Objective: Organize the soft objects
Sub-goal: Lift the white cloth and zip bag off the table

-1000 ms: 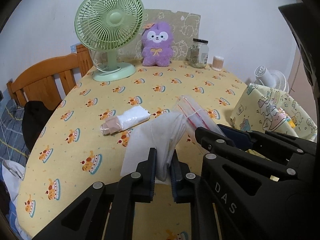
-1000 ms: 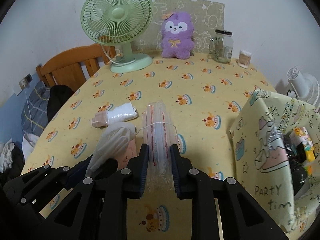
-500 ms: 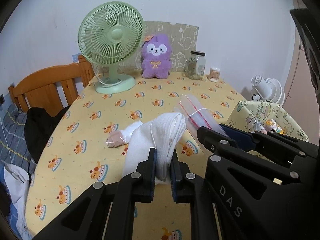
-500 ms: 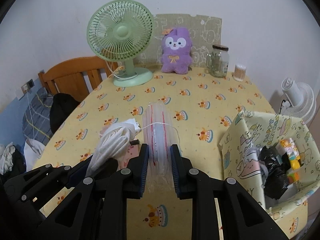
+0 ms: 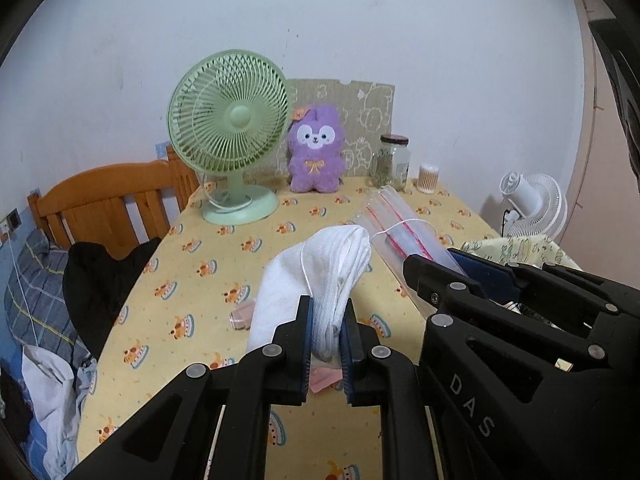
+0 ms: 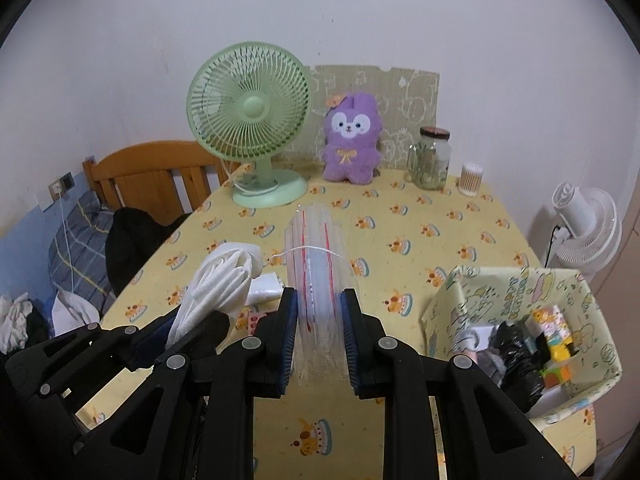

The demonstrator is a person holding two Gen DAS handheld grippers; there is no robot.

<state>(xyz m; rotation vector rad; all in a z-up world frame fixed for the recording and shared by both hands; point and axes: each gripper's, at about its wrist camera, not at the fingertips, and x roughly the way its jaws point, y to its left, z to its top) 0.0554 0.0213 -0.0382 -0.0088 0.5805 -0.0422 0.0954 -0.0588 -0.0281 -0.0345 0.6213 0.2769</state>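
- Left gripper (image 5: 325, 330): clenched on white folded cloth (image 5: 316, 280), raised above table (image 5: 192, 280), in front of green fan (image 5: 229, 120).
- White folded cloth: pinched at lower end between blue pads, top bunch sticking up and forward; also seen in right wrist view (image 6: 218, 280), left of zip bag.
- Right gripper (image 6: 319, 330): clenched on zip bag (image 6: 318, 264), held above table (image 6: 440, 216), in front of and right of green fan (image 6: 250, 108).
- Zip bag: clear plastic, red seal lines, standing up between fingers, pointing toward fan base; in left wrist view (image 5: 396, 224) just right of cloth.
- White string (image 6: 308, 251): running from cloth top across zip bag front; visible in left wrist view (image 5: 394, 227) too.
- Small white bundle (image 6: 264, 288): lying on table, between cloth and zip bag, in front of fan.
- Pink item (image 5: 242, 314): on table under cloth, mostly hidden, cannot tell what.
- Purple plush (image 6: 352, 140): upright against wall, just right of fan.
- Glass jar (image 6: 432, 158): right of plush, well right of fan.
- Cotton swab cup (image 6: 470, 179): just right of jar.
- Patterned box (image 6: 516, 284): open, right-front of fan, near table edge, holding mixed items incl. black bag and colorful pieces.
- Wooden headboard (image 6: 160, 176): left of fan, behind table edge.
- White floor fan (image 6: 588, 228): far right of green fan, off table.
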